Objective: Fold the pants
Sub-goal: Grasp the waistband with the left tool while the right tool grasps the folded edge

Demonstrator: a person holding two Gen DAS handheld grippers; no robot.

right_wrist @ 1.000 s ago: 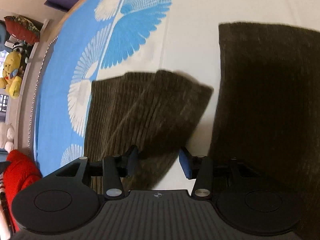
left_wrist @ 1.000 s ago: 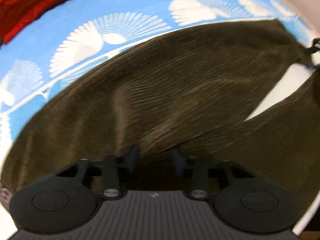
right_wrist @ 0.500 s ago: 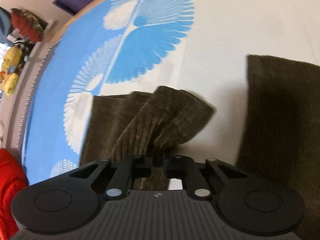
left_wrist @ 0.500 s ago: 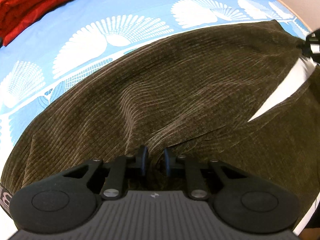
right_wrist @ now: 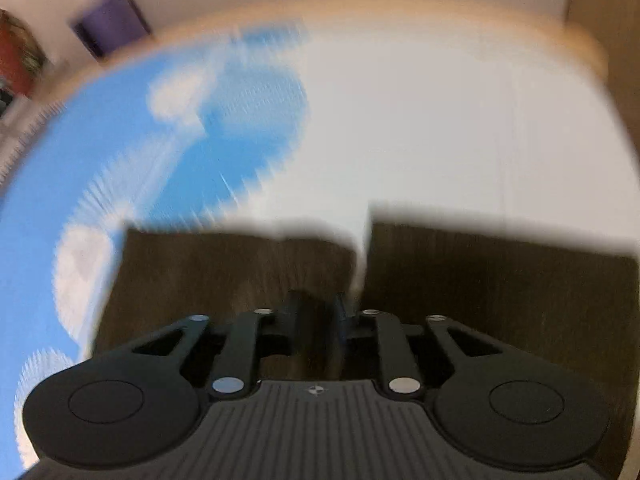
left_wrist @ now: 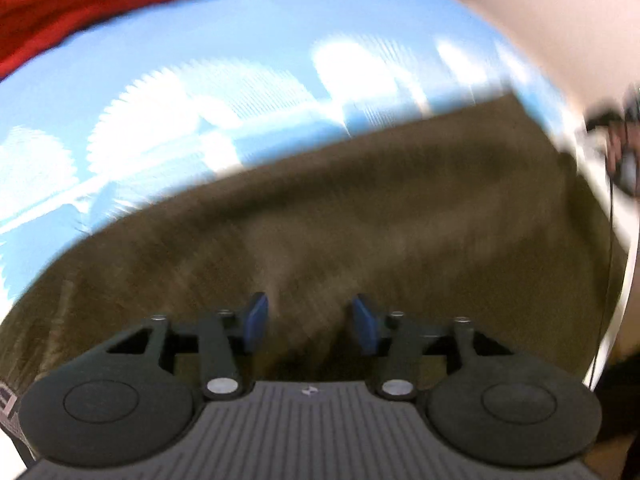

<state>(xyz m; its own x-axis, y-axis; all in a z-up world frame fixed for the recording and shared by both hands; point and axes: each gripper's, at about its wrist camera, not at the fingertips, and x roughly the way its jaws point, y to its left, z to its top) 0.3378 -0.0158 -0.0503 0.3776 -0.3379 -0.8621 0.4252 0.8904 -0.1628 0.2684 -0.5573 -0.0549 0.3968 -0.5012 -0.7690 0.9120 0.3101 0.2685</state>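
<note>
Dark olive corduroy pants [left_wrist: 360,208] lie on a bed with a blue and white patterned cover [left_wrist: 180,80]. Both views are motion-blurred. My left gripper [left_wrist: 310,322] is open, its blue pads apart just above the pants cloth, holding nothing. In the right wrist view the two leg ends [right_wrist: 240,264] [right_wrist: 500,272] lie side by side with a narrow white gap between them. My right gripper [right_wrist: 318,316] is shut on the cloth of the left leg end near that gap.
A red blanket [left_wrist: 80,4] lies at the far left of the bed. A wooden bed edge [right_wrist: 400,12] and a purple object [right_wrist: 110,26] are beyond the cover. The right part of the bed is plain white [right_wrist: 460,128].
My left gripper was shut on the pants half a second ago and has opened and lifted off. My right gripper stays shut and has carried its leg end flat beside the other leg.
</note>
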